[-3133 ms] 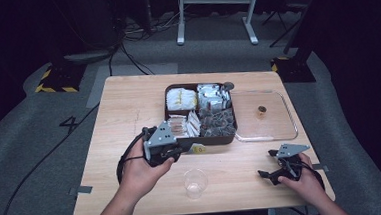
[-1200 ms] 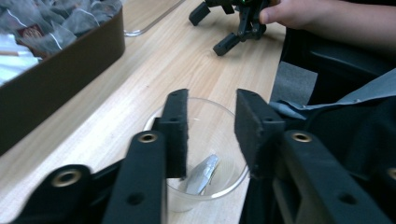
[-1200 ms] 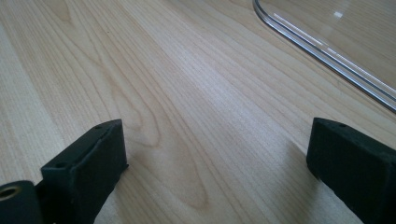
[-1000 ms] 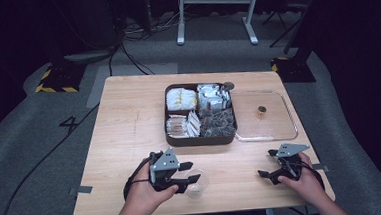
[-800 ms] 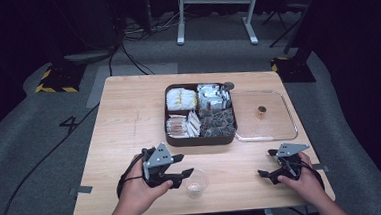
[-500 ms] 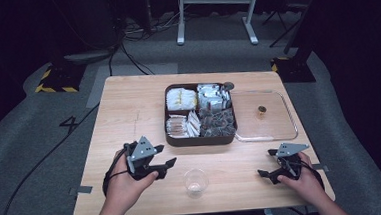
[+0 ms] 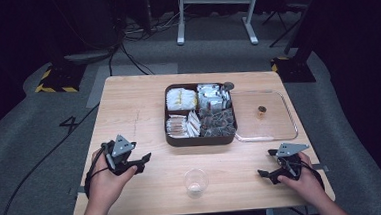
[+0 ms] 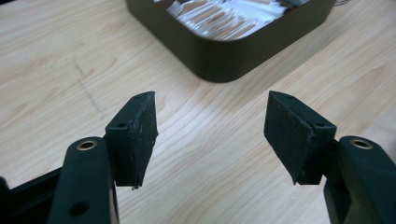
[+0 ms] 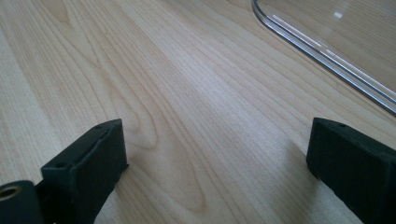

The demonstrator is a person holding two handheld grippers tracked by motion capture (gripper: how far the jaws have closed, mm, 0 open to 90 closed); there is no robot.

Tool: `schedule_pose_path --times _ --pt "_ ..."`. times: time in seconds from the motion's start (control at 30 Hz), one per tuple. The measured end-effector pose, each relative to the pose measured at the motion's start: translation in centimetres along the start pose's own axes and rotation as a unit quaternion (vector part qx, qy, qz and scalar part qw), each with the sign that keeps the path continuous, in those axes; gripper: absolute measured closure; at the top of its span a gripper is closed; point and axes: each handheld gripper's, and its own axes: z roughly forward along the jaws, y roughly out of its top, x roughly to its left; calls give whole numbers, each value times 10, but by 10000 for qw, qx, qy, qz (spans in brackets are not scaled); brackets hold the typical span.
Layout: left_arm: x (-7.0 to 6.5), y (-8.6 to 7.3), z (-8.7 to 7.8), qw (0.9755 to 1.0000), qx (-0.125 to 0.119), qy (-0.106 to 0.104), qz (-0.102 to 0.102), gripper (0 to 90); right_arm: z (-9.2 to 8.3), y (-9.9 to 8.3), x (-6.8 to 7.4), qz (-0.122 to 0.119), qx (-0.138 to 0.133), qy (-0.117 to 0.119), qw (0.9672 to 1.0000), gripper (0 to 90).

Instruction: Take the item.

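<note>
Table (image 7: 128,106) of pale wood with fine straight grain, rectangular with rounded corners, on grey carpet. Dark brown tray (image 7: 202,138), square with rounded corners and four compartments, sits at centre: yellowish packets rear left, silver foil packets rear right, slim white sachets front left, dark packets front right. Clear lid (image 7: 275,127), flat with a raised rim and a small brown knob, lies against the tray's right side. Small clear cup (image 7: 195,182), round, stands upright near the front edge, between the hands and apart from both. Left gripper (image 7: 142,160) rests at front left, jaws spread, nothing between them; its matte black pads (image 8: 138,128) face the tray's corner. Right gripper (image 7: 267,166) rests at front right, jaws wide apart over bare wood, near the lid's rim.
</note>
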Motion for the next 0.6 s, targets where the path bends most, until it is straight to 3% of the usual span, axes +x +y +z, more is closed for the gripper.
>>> schedule_pose_path --times 0.6 --pt "18 -50 13 9972 558 144 -479 318 -1 -1 0 -13 -1 36 10000 53"
